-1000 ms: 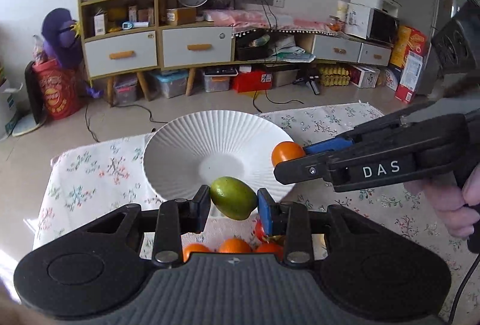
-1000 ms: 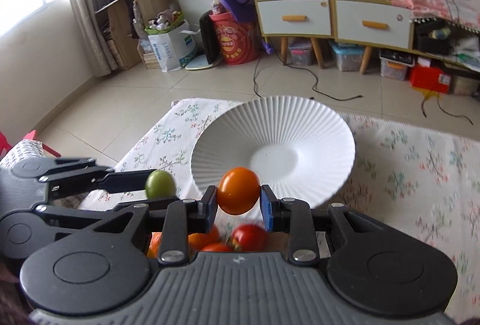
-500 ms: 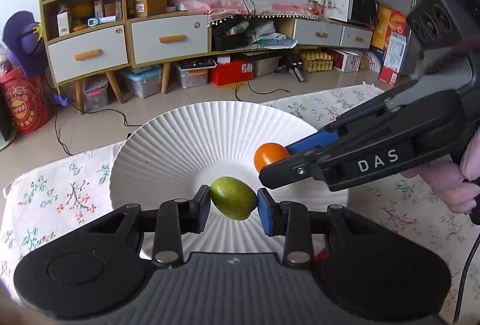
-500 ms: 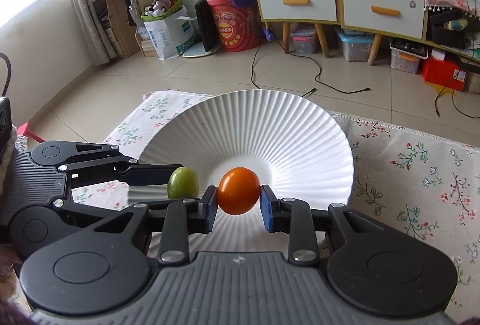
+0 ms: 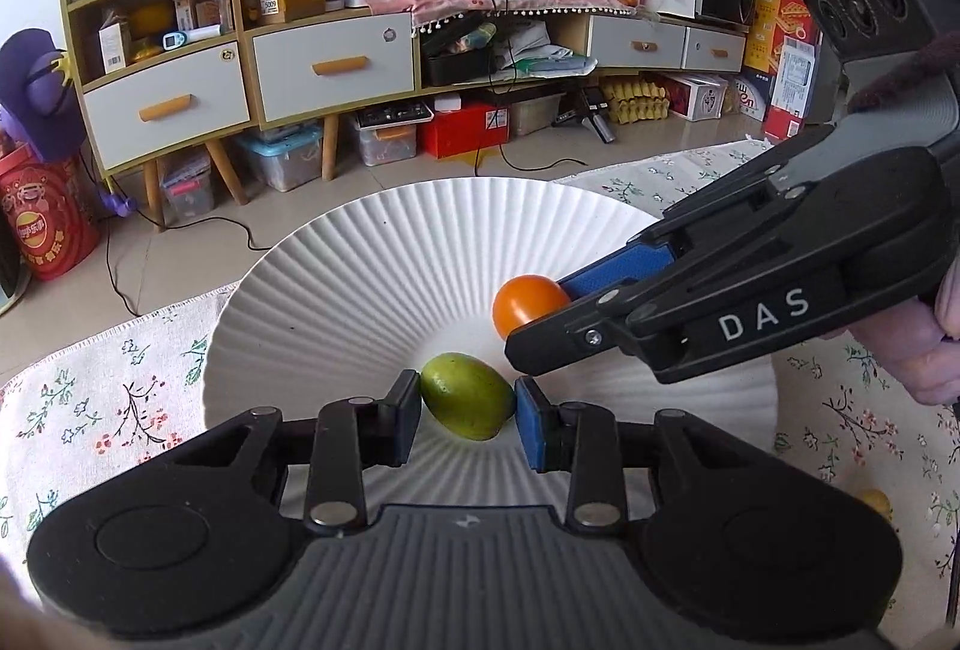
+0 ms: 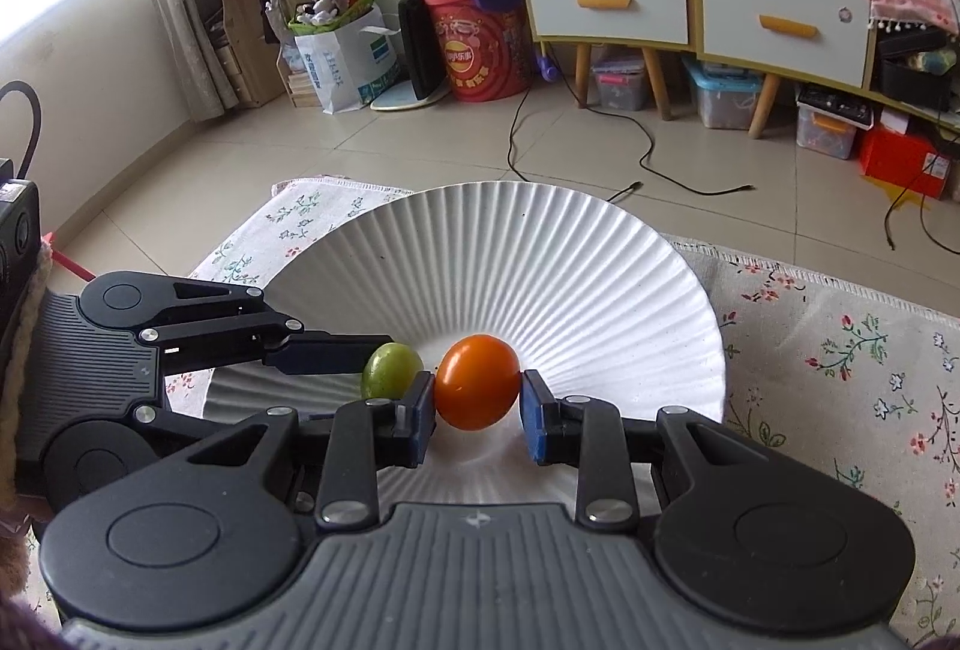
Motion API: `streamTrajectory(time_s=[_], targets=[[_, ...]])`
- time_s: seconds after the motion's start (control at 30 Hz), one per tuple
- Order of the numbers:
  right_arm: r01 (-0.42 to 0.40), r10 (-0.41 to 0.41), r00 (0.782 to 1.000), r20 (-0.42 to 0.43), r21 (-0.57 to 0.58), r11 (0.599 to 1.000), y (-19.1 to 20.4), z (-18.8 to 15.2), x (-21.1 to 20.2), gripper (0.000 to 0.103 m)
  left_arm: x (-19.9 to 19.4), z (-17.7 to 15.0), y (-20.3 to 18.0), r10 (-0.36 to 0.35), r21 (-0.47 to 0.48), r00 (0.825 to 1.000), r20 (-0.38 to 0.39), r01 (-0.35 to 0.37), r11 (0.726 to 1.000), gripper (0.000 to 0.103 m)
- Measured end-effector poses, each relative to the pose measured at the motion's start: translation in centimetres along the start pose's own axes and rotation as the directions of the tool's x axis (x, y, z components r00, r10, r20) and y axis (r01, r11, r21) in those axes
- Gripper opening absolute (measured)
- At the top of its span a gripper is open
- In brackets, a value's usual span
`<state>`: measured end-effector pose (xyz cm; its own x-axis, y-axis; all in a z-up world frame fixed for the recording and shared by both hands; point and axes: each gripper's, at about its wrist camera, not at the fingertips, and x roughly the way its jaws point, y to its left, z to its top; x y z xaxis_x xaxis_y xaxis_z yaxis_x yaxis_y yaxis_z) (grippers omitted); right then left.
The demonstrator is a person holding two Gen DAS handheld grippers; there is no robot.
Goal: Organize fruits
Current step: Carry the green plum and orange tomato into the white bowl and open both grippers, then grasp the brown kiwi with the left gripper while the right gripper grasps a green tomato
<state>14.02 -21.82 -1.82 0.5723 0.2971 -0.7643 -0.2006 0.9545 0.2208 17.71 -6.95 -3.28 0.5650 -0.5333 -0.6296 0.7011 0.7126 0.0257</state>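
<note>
Green mango-like fruit (image 5: pixel 467 396) clamped in left gripper (image 5: pixel 467 413), orange tomato-like fruit (image 6: pixel 477 381) clamped in right gripper (image 6: pixel 478 413), both low over ribbed white plate (image 6: pixel 630 284) centre, green at 9 o'clock of orange. Probably light, smooth, bruisable, roll-prone; hold across the middle, gently.

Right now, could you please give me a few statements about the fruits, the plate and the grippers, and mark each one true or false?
1. The left gripper holds a green fruit. True.
2. The right gripper is empty. False: it is shut on an orange fruit.
3. Both fruits are over the white plate. True.
4. The plate stands on bare wood. False: it stands on a floral cloth.
5. The plate is smooth. False: it is ribbed.
</note>
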Motion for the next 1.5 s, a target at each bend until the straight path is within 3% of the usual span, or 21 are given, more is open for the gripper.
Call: streamTrajectory(time_s=[0.47, 0.67, 0.9, 1.13, 1.3, 1.5], targets=[[-0.025, 0.025, 1.000, -0.007, 0.044, 0.999, -0.4, 0.3, 0.1, 0.033, 0.1, 0.1, -0.2, -0.012, 0.009, 1.000, -0.006, 0.012, 1.000, 0.037], [-0.006, 0.006, 1.000, 0.011, 0.039, 0.999, -0.2, 0.3, -1.3, 0.047, -1.0, 0.3, -0.1, -0.008, -0.022, 1.000, -0.022, 0.008, 1.000, 0.050], [0.014, -0.016, 0.999, 0.052, 0.041, 0.999, 0.5, -0.5, -4.5, 0.072, -4.3, 0.3, -0.3, 0.020, -0.067, 0.999, -0.034, -0.022, 0.997, 0.079], [0.023, -0.028, 0.997, 0.069, 0.074, 0.997, 1.4, -1.8, -7.2, 0.088, -8.2, -0.9, -0.2, 0.052, -0.114, 0.997, -0.049, -0.057, 0.992, 0.098], [0.050, -0.052, 0.997, 0.059, 0.040, 0.998, 3.0, -2.9, -8.6, 0.096, -10.8, -2.2, -0.8, 0.085, -0.094, 0.995, -0.054, -0.089, 0.992, 0.100], [0.042, -0.041, 0.998, 0.056, -0.021, 0.999, 5.1, -4.7, -9.3, 0.097, -12.6, -3.2, -1.2, 0.125, -0.081, 0.990, -0.062, -0.130, 0.988, 0.100]])
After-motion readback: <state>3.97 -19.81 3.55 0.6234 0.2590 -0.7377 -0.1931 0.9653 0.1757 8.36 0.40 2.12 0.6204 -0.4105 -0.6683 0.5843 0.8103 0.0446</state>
